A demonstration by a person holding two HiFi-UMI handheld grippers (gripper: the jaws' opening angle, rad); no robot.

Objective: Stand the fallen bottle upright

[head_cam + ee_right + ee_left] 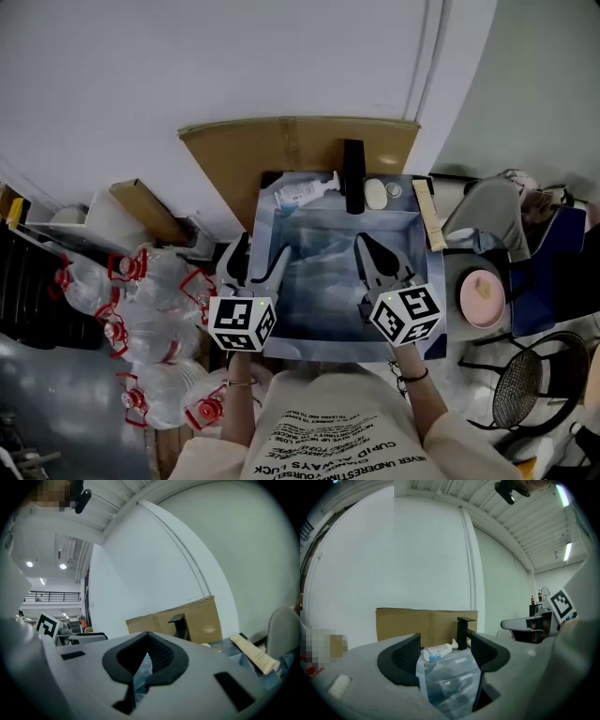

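Plastic-lined sink [323, 281] below me: pump bottle [302, 194] lies on its back-left rim; my left gripper [263, 247] gapes, right gripper [368, 246] closed, empty.

I see the white bottle [305, 194] with a blue label, upper centre, by a black tap [353, 178] and brown cardboard [281, 145]. The left hand-held gripper [260, 255] and right hand-held gripper [367, 251] carry black-and-white square-marked cubes. Right, a pink plate [472, 309]; left, clear jugs [150, 323] with red caps.

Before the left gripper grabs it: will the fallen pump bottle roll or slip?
Probably rolls: the bottle lies on its rounded side. It looks like light plastic, so a nudge may skid it. The pump head may make it tippy upright.
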